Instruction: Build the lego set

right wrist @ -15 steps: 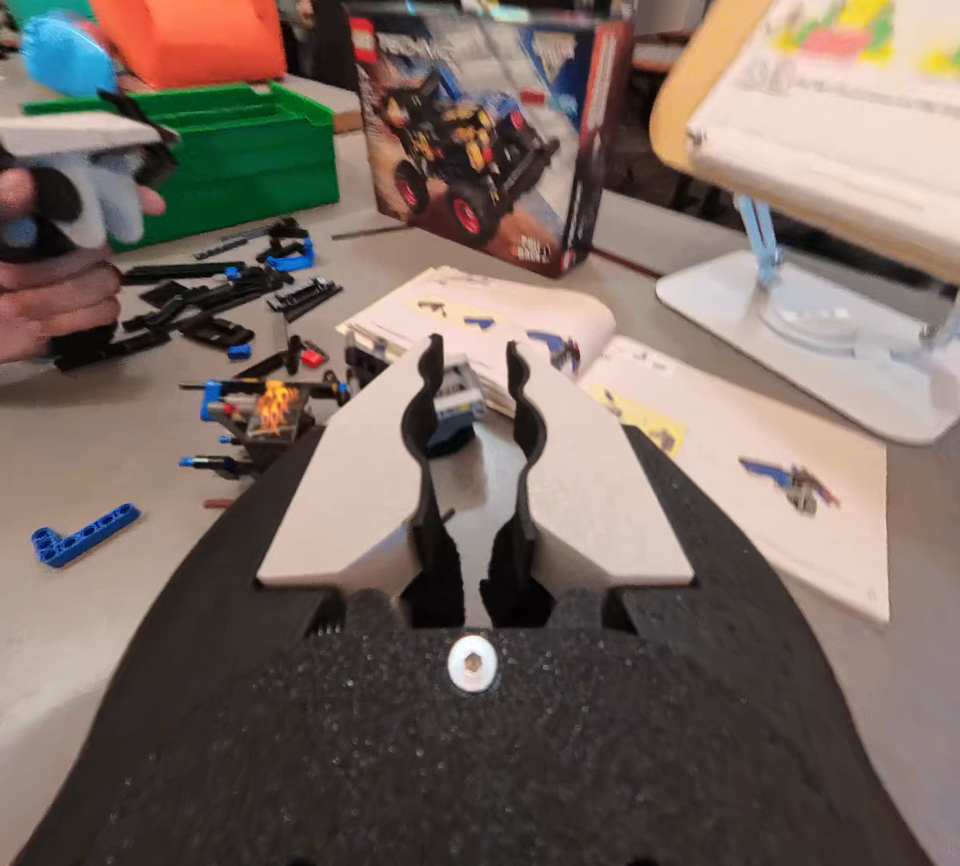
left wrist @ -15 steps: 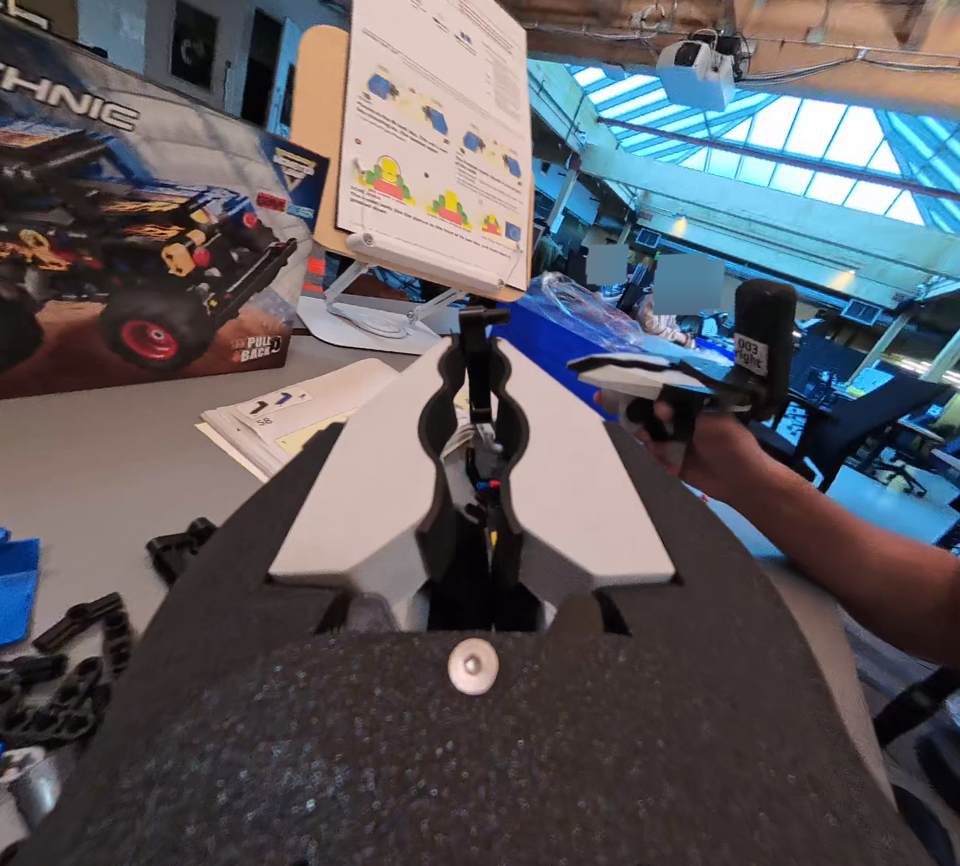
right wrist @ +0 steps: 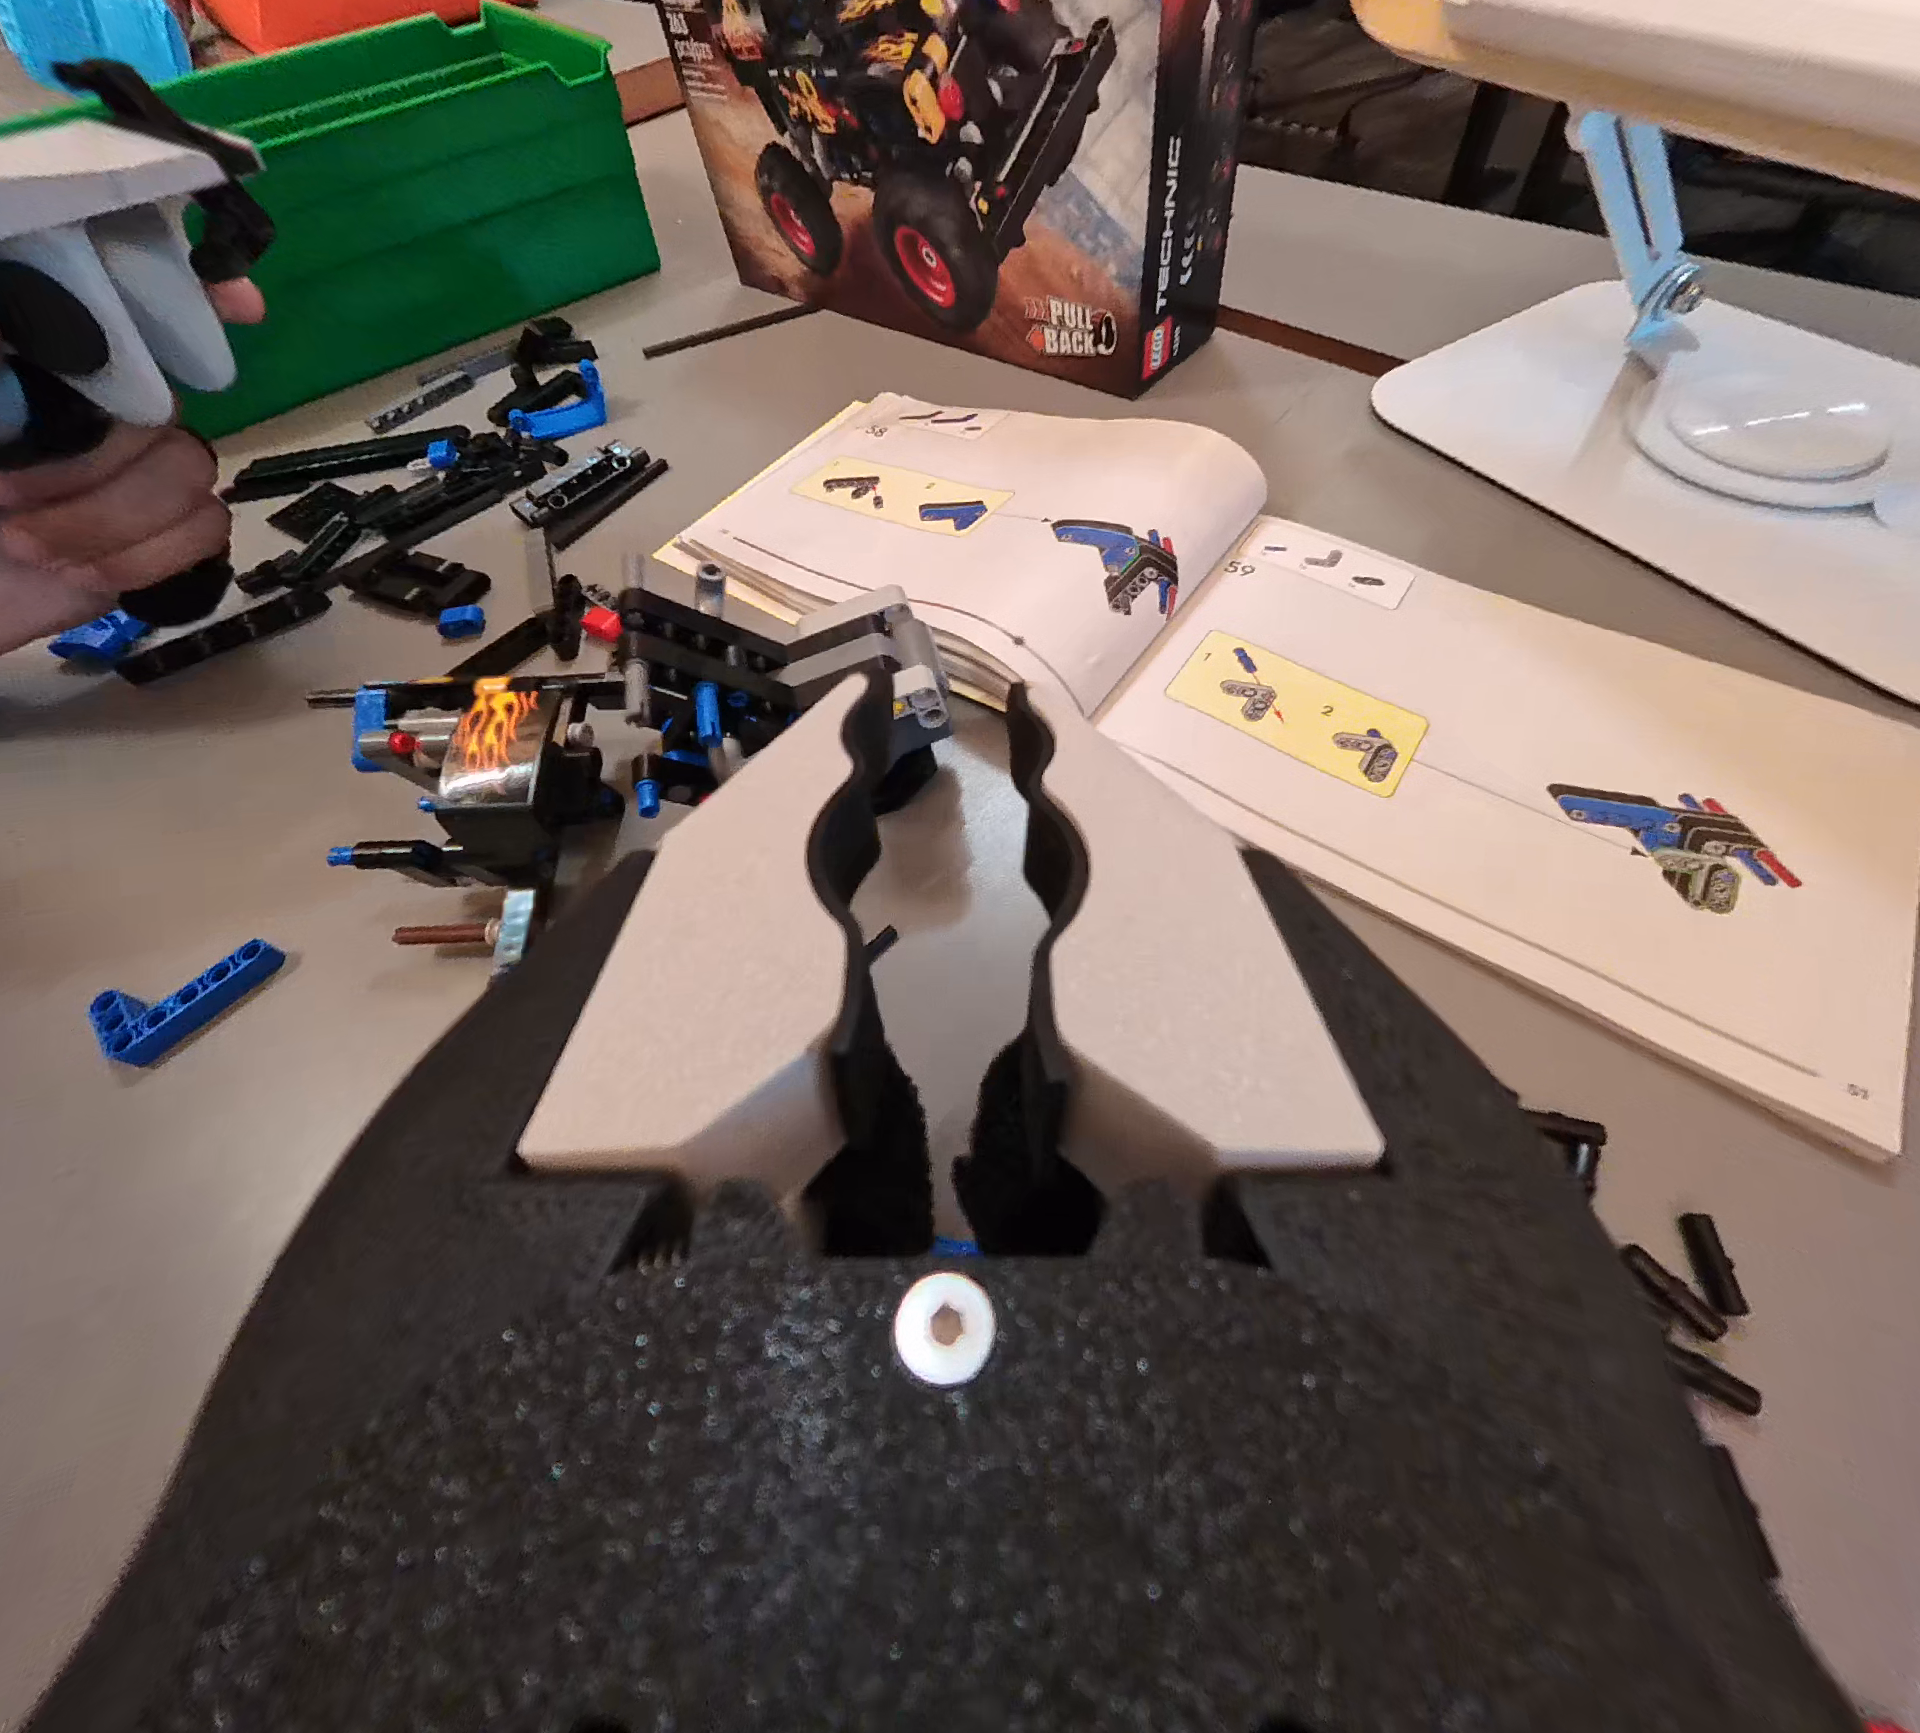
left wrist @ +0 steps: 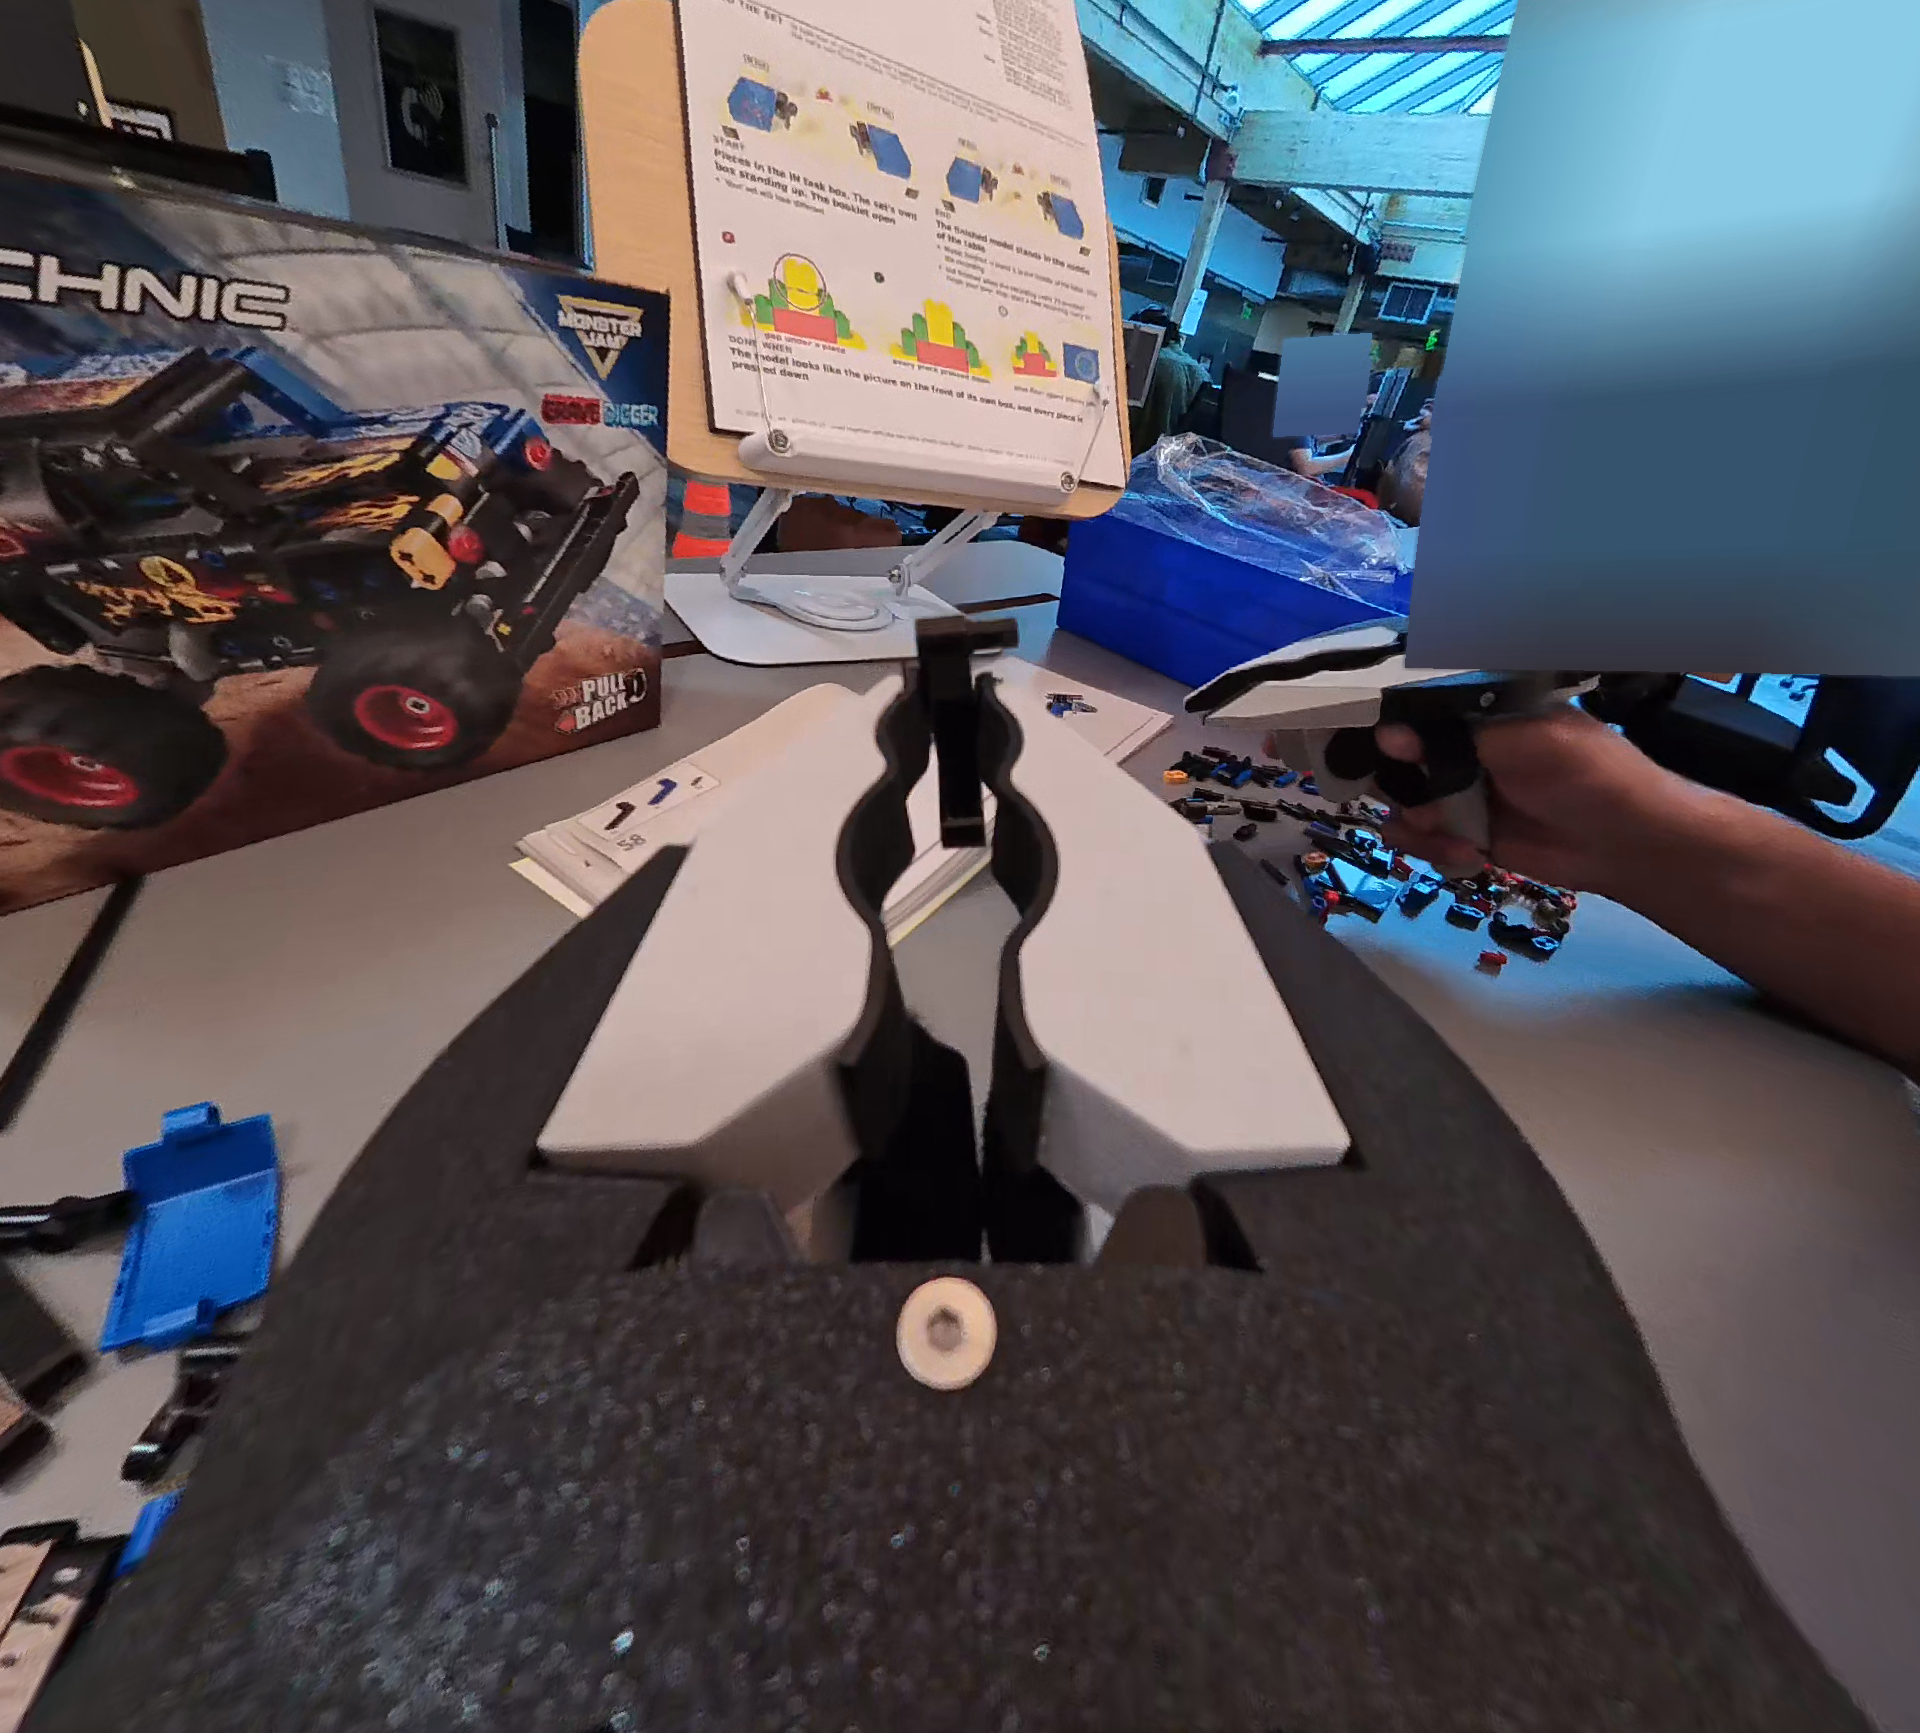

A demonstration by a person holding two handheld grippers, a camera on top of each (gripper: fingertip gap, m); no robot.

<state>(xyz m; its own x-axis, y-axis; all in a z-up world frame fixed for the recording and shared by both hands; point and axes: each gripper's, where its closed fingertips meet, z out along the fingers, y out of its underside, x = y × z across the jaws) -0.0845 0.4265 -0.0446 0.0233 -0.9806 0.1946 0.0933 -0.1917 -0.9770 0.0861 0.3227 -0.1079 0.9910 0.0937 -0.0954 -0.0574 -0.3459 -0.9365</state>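
Observation:
My left gripper (left wrist: 951, 696) is shut on a small black T-shaped lego piece (left wrist: 958, 727), held upright above the grey table. It also shows at the far left of the right wrist view (right wrist: 135, 156), with the black piece (right wrist: 156, 114) sticking out. My right gripper (right wrist: 935, 717) is open and empty, low over the table, its tips just right of the partly built black and blue model with a flame sticker (right wrist: 582, 727). The right gripper also shows at the right of the left wrist view (left wrist: 1299, 696). The open instruction booklet (right wrist: 1299, 665) lies just beyond the model.
The set's box (right wrist: 935, 73) stands at the back, a green bin (right wrist: 416, 177) to its left. A white stand (right wrist: 1662, 395) holds a sheet at the right. Loose black and blue pieces (right wrist: 416, 488), a blue L beam (right wrist: 187, 997) and black pins (right wrist: 1683, 1288) lie around. There is about 20 centimeters between the tips of the two grippers.
The left gripper has tipped downward with the black piece still in it. The right gripper has moved forward, closer to the model and the booklet, still open.

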